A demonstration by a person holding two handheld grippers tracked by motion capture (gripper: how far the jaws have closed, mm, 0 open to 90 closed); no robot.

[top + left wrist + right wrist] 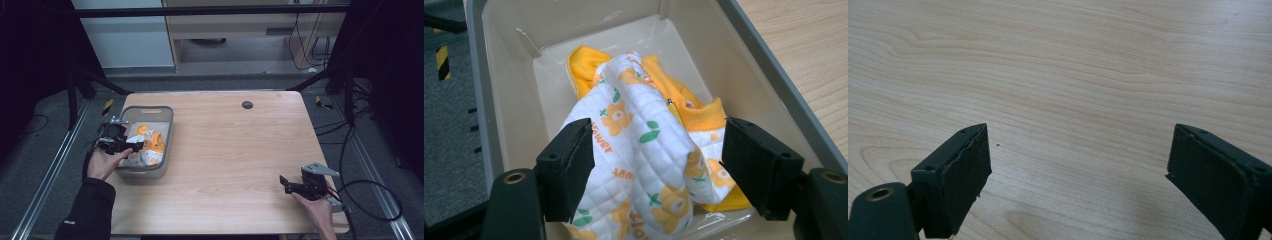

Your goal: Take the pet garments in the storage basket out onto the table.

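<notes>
The left gripper (651,165) has its jaws spread wide on either side of a bunched white quilted cloth (644,150) printed with orange flowers and green leaves; the left jaw sits against the fabric, while the right one stands just clear of it. The cloth lies heaped in a grey plastic bin (504,55), over an orange garment (674,95) whose ribbed edge shows behind it. In the high view the left gripper (131,146) reaches over the bin's (169,131) near left side, held by a hand (102,162) in a dark sleeve. The bin stands at the left edge of the wooden desk (235,150). The right gripper (1078,170) also has jaws wide apart, with only bare desk between them; in the high view it (283,182) hovers near the desk's front right corner, well apart from the bin
</notes>
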